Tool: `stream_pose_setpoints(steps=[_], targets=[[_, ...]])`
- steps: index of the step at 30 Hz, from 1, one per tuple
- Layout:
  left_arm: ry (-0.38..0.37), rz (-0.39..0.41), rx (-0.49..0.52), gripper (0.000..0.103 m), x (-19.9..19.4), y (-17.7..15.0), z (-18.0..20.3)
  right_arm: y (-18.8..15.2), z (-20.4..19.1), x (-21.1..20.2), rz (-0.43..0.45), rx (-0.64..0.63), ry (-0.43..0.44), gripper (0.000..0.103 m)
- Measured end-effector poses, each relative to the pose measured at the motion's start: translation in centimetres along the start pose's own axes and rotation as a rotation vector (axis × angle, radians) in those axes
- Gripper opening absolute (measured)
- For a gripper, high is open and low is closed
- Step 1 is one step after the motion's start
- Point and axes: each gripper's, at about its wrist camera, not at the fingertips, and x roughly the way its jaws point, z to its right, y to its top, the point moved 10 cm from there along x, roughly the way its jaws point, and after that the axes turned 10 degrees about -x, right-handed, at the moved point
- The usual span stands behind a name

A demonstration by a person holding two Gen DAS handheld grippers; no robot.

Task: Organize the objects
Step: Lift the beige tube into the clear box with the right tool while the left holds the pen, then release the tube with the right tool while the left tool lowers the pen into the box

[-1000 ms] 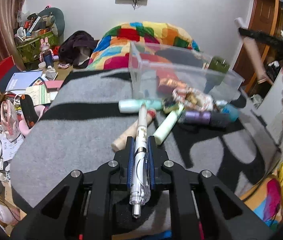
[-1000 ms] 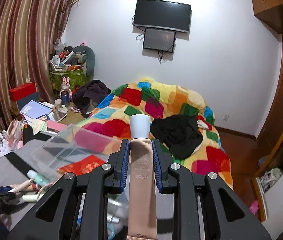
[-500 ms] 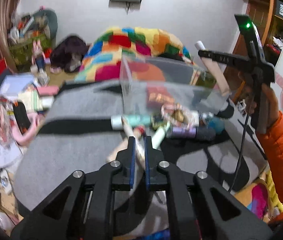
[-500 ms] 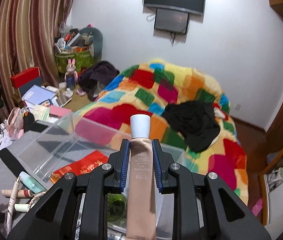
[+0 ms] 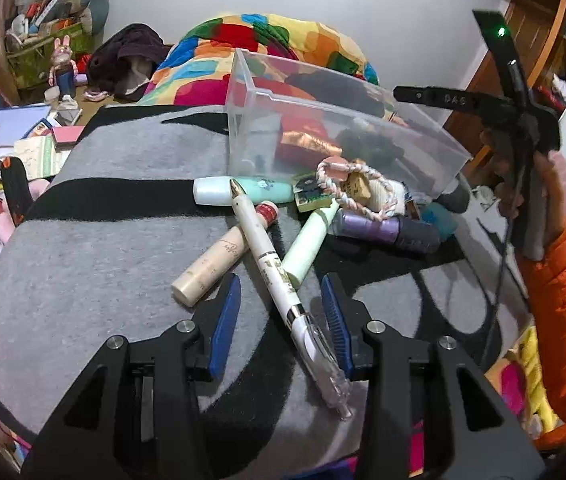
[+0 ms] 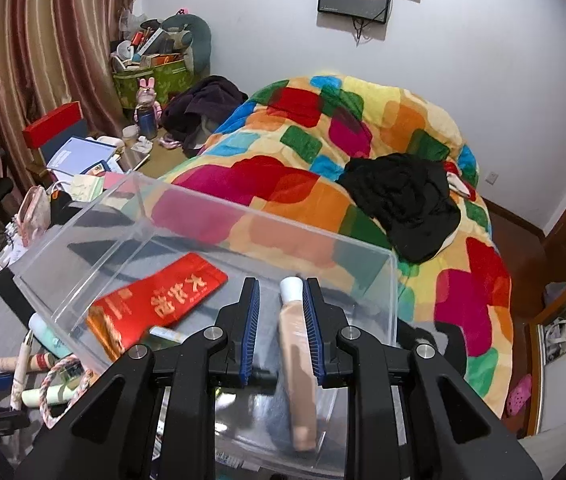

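Your left gripper (image 5: 281, 308) hovers low over the grey and black blanket (image 5: 103, 264) with its jaws opening; the white pen (image 5: 273, 270) lies slanted on the blanket between the blue pads, its clear end close to the right pad, and neither pad presses on it. The pen's tip rests against the mint tube (image 5: 243, 191), and it crosses a beige tube (image 5: 213, 266) and a pale green tube (image 5: 309, 246) just in front of the clear plastic box (image 5: 243, 92). A pink and white rope ring (image 5: 357, 188) and a purple bottle (image 5: 387, 230) lie in the same heap. Your right gripper (image 6: 281, 322) is over the open box (image 6: 393, 300), jaws standing apart wider than the tan tube (image 6: 297, 340), which hangs blurred against the right pad only; whether it is gripped cannot be told. A red packet (image 6: 159, 300) lies inside the box.
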Motion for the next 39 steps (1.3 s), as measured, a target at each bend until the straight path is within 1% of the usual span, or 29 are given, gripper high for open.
stream_pose_setpoints(steps=[1,2,4,7,11,15,20,23,26,29,33,35,38,39], targets=[[0.012,0.008,0.008,0.036,0.0,0.0,0.0,-0.1,0.0,-0.1,0.001,0.003,0.006,0.02],[0.021,0.012,0.015,0.029,0.0,0.0,0.0,-0.3,0.0,-0.3,0.003,0.009,0.014,0.02],[0.02,0.014,0.016,0.018,-0.1,-0.1,0.0,-0.6,-0.2,-0.6,0.004,0.015,0.028,0.02],[0.044,0.026,0.022,0.01,-0.4,-0.1,-0.4,-1.1,-0.3,-1.3,0.012,0.019,0.042,0.02],[0.065,0.05,0.02,0.01,-1.3,0.0,-0.9,-2.0,-0.5,-2.8,0.034,0.016,0.054,0.022],[0.061,0.078,0.012,0.01,-2.6,0.7,-0.9,-2.9,-0.6,-4.5,0.064,0.021,0.062,0.031],[0.041,0.142,0.028,0.01,-4.4,3.0,0.2,-4.1,-1.2,-6.8,0.108,0.018,0.075,0.041],[0.026,0.184,0.043,0.01,-5.5,4.8,1.1,-5.0,-1.9,-7.6,0.117,0.011,0.088,0.047],[0.004,0.204,0.061,0.01,-5.8,6.5,2.2,-6.1,-2.6,-7.8,0.109,0.01,0.107,0.051],[-0.013,0.19,0.072,0.01,-5.1,7.9,2.9,-7.5,-3.2,-7.3,0.085,0.005,0.119,0.053],[-0.039,0.108,0.063,0.01,-2.4,9.3,3.4,-9.4,-4.1,-6.0,0.032,0.006,0.145,0.053],[-0.048,0.054,0.069,0.01,-0.9,10.0,3.7,-10.3,-4.5,-5.2,0.003,0.005,0.156,0.053],[-0.023,0.004,0.094,0.01,1.1,10.6,4.1,-11.2,-4.8,-4.4,-0.023,0.015,0.173,0.053],[-0.025,-0.012,0.101,0.01,1.6,10.7,4.3,-11.4,-4.7,-4.2,-0.029,0.023,0.178,0.053]])
